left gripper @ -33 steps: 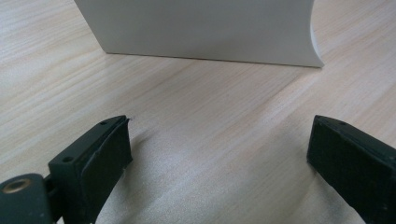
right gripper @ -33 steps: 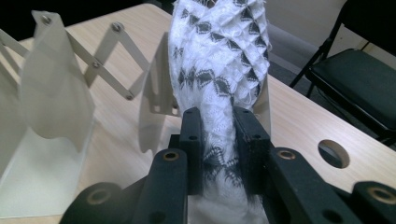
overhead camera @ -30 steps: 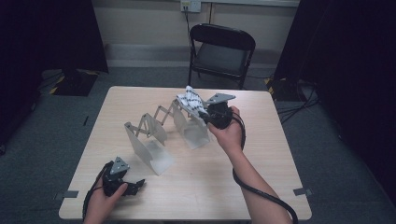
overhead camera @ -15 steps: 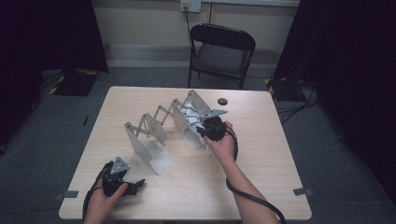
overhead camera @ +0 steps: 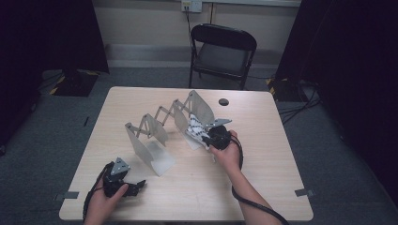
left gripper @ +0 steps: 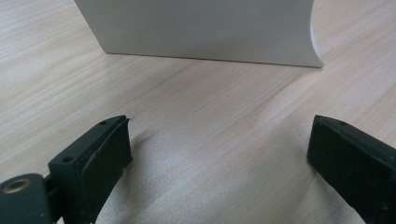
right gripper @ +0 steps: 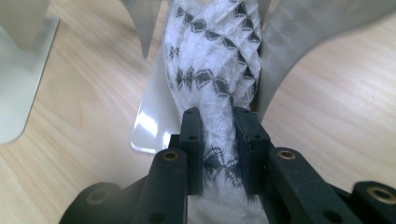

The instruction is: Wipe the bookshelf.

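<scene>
An accordion-style rack (overhead camera: 157, 124) of grey panels stands across the middle of the wooden table (overhead camera: 263, 140). My right gripper (overhead camera: 205, 137) is shut on a white cloth with a black pattern (overhead camera: 194, 126), held low at the rack's right end. In the right gripper view the cloth (right gripper: 210, 60) hangs between two panels, and the right gripper (right gripper: 217, 122) pinches its lower part. My left gripper (overhead camera: 137, 186) rests near the table's front left, open. In the left gripper view the left gripper (left gripper: 219, 149) has bare wood between its jaws, with a white panel foot (left gripper: 201, 28) ahead.
A black folding chair (overhead camera: 220, 49) stands behind the table. A small black round object (overhead camera: 224, 101) lies near the far edge. Cables trail from both grippers toward the front edge. Dark curtains close both sides.
My right gripper has come down with the cloth, from above the rack's far right end to low between its panels. The left gripper has stayed where it was.
</scene>
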